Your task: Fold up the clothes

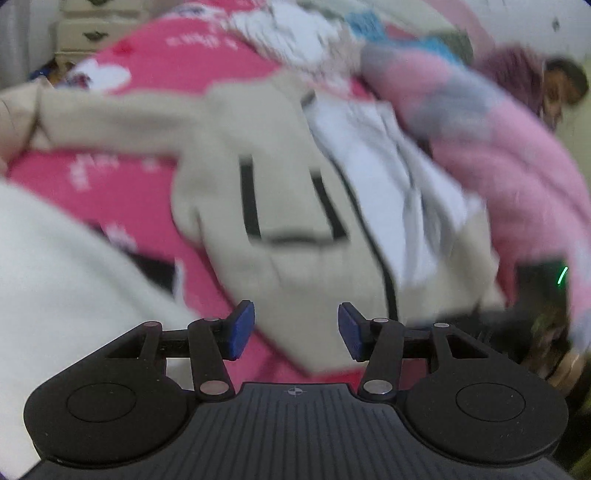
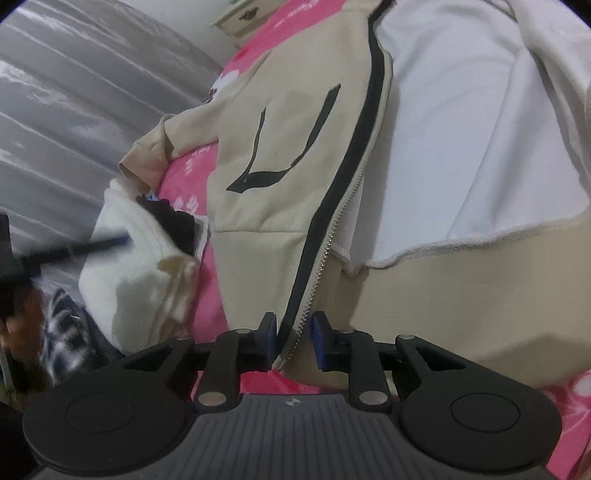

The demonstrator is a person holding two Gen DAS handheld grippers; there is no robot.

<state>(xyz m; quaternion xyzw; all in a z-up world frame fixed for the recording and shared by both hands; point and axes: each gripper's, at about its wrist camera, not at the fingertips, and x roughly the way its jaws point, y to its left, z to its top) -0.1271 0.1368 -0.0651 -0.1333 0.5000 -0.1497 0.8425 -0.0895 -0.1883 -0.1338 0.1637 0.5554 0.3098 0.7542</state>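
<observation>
Pink bedsheet [image 2: 207, 310] w/ cream jacket [image 2: 280, 155], zipper [image 2: 332, 236] running away from camera.

Pink bedsheet [image 2: 207, 325], cream drawers [image 1: 88, 31], grey curtain [image 2: 74, 110].

Left wrist view is smeared all over: the cream jacket [image 1: 280, 192] and its black marks are soft, and the pink sleeve [image 1: 517, 155] at the right is a streak. In the right wrist view the jacket's top runs off the frame. The dark stick-like thing [image 2: 74, 251] at left is too blurred to identify.
</observation>
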